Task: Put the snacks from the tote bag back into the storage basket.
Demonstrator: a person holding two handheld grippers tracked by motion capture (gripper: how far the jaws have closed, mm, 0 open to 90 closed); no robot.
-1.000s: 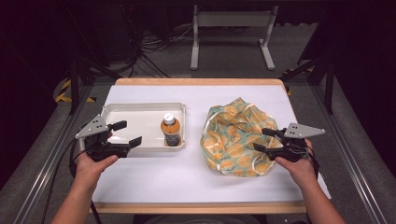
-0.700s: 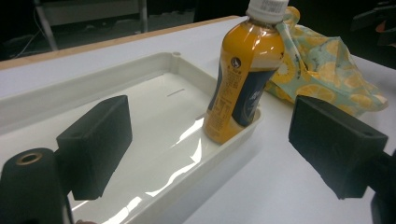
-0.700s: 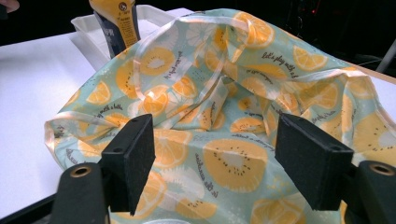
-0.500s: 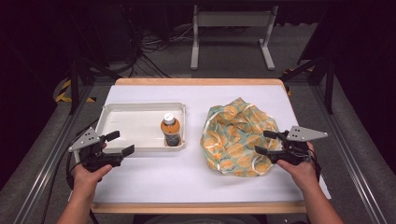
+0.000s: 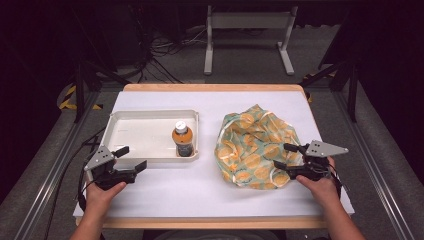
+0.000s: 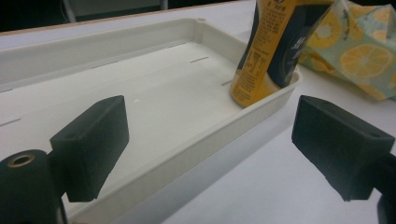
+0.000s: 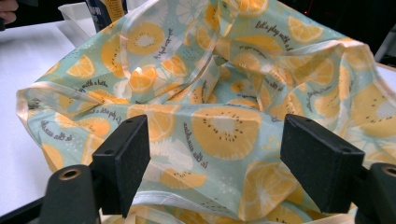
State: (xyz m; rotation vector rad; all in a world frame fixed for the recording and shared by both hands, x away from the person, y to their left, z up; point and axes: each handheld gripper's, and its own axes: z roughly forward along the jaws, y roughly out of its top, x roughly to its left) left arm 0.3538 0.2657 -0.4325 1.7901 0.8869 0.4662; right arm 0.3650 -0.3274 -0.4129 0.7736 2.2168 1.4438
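From my seat the bottle (image 6: 268,51) lost its cap and neck to the top edge of the left gripper view, and its label print was too blurred to read; the tray (image 6: 140,42) ran off that view's left side; in the right gripper view the fruit-print bag (image 7: 224,126) overflowed the lower and right edges, its inside folded shut, so I could not tell what lay within.
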